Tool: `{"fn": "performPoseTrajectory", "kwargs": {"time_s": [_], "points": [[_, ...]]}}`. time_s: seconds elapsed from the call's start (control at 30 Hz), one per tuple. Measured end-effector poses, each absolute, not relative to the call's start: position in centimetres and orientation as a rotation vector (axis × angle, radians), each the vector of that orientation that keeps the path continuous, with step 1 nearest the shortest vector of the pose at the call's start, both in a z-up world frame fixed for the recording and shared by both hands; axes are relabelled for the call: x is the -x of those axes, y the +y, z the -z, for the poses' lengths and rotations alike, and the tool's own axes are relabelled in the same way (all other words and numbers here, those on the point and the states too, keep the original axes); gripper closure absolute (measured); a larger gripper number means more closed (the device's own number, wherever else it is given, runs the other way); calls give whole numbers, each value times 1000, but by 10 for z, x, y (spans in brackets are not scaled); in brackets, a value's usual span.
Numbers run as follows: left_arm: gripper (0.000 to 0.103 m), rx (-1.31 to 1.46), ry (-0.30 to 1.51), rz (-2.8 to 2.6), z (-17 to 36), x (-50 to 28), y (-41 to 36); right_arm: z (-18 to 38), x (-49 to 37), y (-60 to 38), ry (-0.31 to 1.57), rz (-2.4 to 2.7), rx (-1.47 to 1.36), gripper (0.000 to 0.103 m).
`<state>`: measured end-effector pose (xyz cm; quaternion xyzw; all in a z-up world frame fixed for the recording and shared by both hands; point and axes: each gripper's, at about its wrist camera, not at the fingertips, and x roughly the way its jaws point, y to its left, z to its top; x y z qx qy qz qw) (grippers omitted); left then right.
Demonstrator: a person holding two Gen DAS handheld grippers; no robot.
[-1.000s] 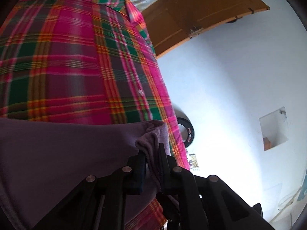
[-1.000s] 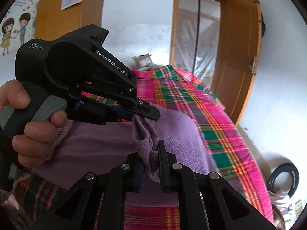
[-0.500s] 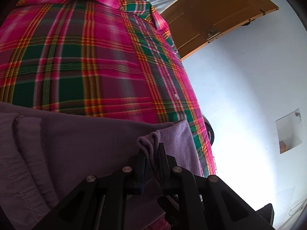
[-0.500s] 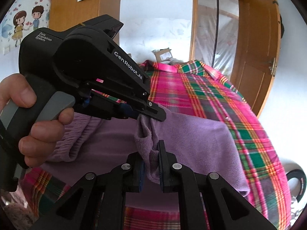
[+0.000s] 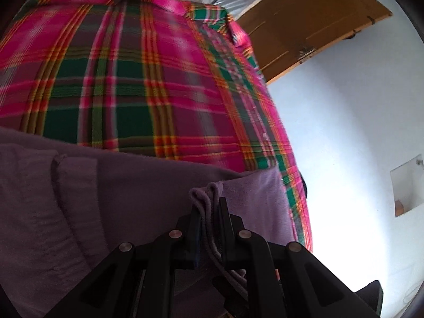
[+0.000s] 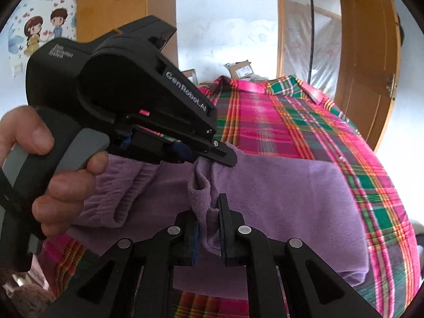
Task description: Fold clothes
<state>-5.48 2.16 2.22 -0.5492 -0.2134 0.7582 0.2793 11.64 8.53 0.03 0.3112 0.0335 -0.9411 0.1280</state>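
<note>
Left wrist view: left gripper [image 5: 209, 212] pinches a bunched edge of the purple garment [image 5: 119, 185] at lower centre, over the plaid bedspread [image 5: 132, 79]. Right wrist view: right gripper [image 6: 208, 212] clamps the same garment at lower centre, beside the left gripper held by a hand [image 6: 50, 180].

Purple fleece garment [image 6: 278, 185], folded, on plaid bedspread [image 6: 265, 132]

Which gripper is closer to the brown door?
Right, I think. In its own view the right gripper sits on the door side of the left gripper, both pinching the purple garment. They are nearly touching, so the margin is small.
</note>
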Motion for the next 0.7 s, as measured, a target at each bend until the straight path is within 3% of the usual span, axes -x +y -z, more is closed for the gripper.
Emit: {"fn": "performPoseTrajectory", "kwargs": {"time_s": [0.7], "points": [[92, 1542, -639, -2029, -1, 54, 16, 10, -109, 98, 73, 2690, -1004, 81]]}}
